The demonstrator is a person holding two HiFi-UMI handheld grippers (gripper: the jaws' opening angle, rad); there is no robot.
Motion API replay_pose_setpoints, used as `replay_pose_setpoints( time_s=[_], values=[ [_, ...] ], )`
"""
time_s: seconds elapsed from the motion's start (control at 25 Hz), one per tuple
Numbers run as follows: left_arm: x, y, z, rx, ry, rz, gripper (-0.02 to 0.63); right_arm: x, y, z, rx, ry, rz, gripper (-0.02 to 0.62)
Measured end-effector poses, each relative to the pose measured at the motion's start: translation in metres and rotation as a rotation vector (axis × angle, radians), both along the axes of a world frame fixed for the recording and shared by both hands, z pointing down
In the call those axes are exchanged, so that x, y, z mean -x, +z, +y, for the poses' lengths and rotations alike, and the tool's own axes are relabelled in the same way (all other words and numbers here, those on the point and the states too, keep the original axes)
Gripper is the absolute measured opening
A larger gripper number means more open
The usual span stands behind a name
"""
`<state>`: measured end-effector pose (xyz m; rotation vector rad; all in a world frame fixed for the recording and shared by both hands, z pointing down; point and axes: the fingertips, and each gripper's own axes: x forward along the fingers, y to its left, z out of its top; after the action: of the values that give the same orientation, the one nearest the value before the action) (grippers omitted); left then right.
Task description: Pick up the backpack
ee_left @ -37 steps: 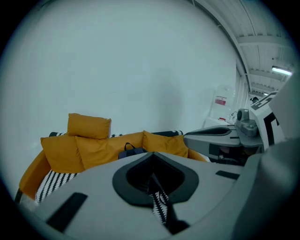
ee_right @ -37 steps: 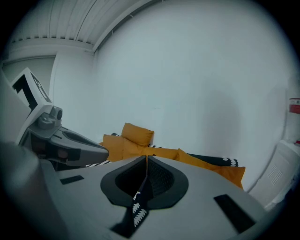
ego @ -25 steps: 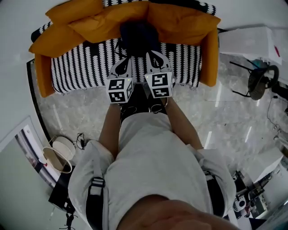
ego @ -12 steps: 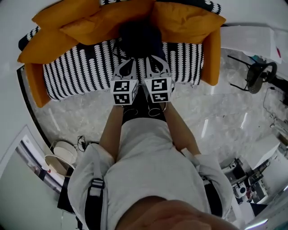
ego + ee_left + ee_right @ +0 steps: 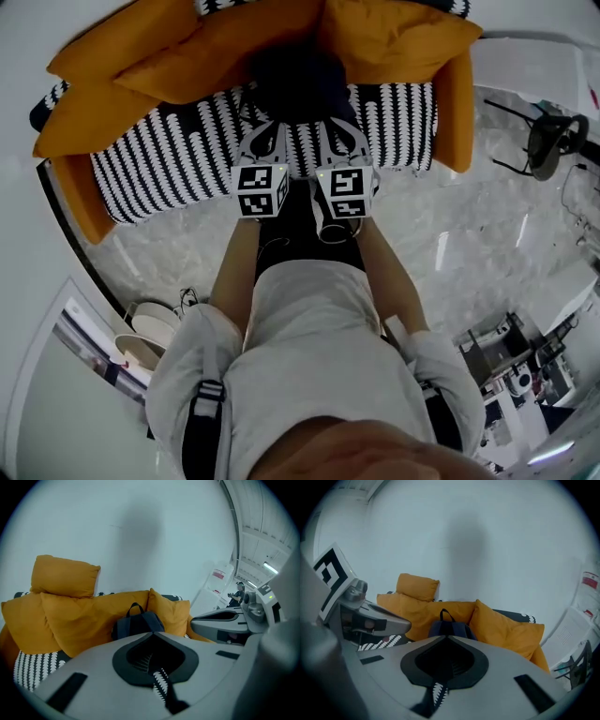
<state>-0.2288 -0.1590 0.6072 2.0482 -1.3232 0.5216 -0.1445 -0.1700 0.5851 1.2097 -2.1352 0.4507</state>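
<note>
Sofa (image 5: 169, 159) bears backpack (image 5: 295, 84) upright, handle (image 5: 135, 605) topmost.

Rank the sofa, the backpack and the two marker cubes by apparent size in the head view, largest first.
1. Sofa
2. Backpack
3. Left marker cube and right marker cube: they look alike, so they are not ranked against each other. Both sit nearer the camera than the backpack, which inflates them.

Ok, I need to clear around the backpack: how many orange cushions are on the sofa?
4 cushions: one perched on top left, one far left, one behind the backpack, one right of it. Others may be hidden.
</note>
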Motion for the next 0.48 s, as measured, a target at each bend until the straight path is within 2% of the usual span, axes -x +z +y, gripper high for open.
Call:
replay_pose_setpoints(
  time_s=[0.32,0.48],
  values=[
    [0.006,0.036,-0.019,0.030,0.014,-0.051,0.012,-0.005,0.028,-0.017,0.029,-0.017,-0.013,0.040],
    [0.014,0.051,-0.026,0.046,0.006,-0.101,0.012,-0.005,0.046,-0.027,0.058,-0.061,-0.010,0.040]
  ],
)
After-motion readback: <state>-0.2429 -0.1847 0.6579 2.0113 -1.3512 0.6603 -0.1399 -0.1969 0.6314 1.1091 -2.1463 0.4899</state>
